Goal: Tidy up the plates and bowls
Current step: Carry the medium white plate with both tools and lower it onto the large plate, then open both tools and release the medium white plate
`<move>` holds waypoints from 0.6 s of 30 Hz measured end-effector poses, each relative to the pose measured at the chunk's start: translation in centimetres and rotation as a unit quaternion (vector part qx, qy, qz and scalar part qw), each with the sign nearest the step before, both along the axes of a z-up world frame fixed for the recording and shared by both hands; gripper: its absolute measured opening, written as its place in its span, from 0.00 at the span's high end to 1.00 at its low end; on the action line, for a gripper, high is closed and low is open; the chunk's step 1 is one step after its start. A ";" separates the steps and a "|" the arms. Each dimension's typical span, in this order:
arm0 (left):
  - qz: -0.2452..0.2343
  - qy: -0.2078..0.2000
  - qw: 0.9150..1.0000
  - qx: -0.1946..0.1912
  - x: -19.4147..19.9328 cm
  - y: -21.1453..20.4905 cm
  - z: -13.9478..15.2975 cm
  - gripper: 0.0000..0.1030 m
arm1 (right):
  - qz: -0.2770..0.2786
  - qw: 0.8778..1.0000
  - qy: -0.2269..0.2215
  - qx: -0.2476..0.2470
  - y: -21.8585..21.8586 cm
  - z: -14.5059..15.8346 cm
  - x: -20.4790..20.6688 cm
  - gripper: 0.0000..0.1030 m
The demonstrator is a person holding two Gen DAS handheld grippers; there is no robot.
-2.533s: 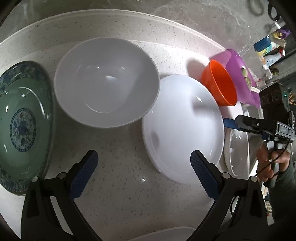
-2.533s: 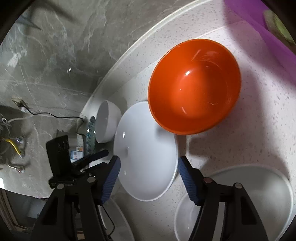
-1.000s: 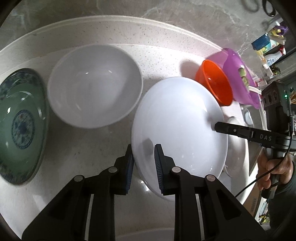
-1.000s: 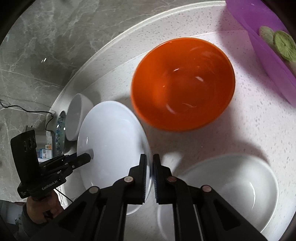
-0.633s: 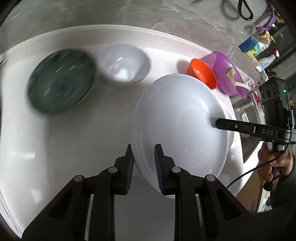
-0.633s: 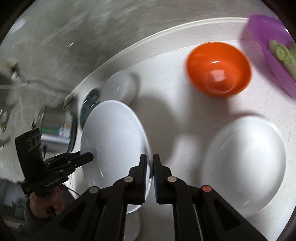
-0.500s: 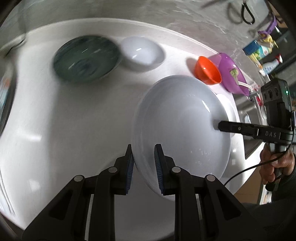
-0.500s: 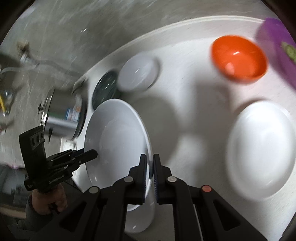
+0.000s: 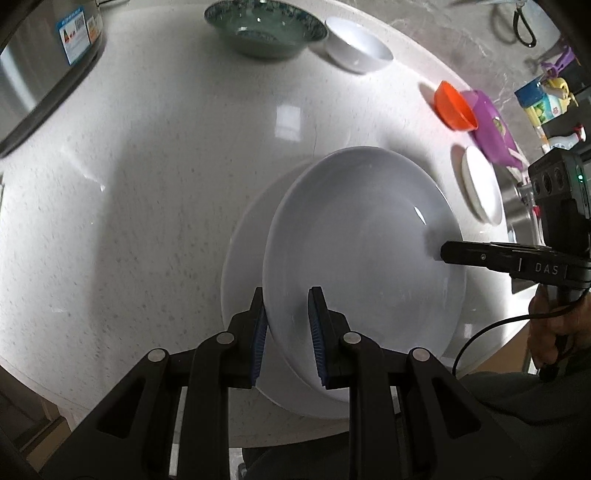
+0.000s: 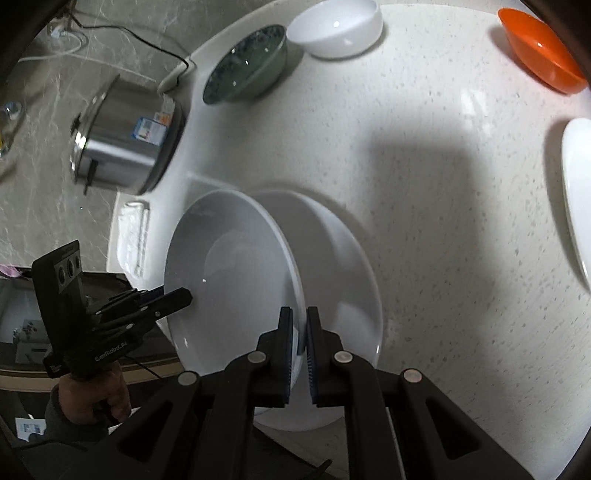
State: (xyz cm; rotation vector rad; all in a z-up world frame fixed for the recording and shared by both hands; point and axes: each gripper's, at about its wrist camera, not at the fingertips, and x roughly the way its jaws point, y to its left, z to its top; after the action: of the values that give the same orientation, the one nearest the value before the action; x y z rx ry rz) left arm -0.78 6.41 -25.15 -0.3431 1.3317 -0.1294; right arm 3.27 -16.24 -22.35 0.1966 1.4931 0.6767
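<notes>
A large white plate (image 9: 362, 258) hangs above a second white plate (image 9: 243, 251) that lies on the white counter near its front edge. My left gripper (image 9: 286, 325) is shut on the near rim of the held plate. My right gripper (image 10: 300, 343) is shut on the opposite rim (image 10: 291, 266) of the same plate (image 10: 229, 280). In the left wrist view the right gripper (image 9: 443, 253) reaches in from the right. The lower plate (image 10: 343, 266) shows to the right of the held one in the right wrist view.
At the back of the counter (image 9: 147, 184) stand a green patterned bowl (image 9: 264, 27), a white bowl (image 9: 356, 46), an orange bowl (image 9: 452, 107) and a purple bowl (image 9: 491, 129). Another white dish (image 9: 480, 184) lies right. A steel pot (image 10: 125, 147) stands left.
Both grippers have carried the white plate away from the bowls toward the counter's front edge. It now hangs over a second white plate. The bowls have receded to the back.
</notes>
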 end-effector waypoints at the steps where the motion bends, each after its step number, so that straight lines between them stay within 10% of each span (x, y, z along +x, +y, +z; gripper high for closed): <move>1: -0.004 0.000 1.000 0.004 -0.3 -0.1 -0.3 0.81 | -0.001 1.000 0.000 -0.004 0.0 -0.5 -0.2 0.91; 18: -0.029 -0.012 0.999 0.025 1.0 -1.7 -3.0 0.80 | 0.008 0.998 -0.043 -0.046 0.2 -2.6 -1.6 0.91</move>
State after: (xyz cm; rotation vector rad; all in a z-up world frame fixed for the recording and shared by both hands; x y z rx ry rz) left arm 0.20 4.75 -28.17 -0.2601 1.3185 -0.1493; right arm 1.64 -16.00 -24.98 0.0836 1.4414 0.6203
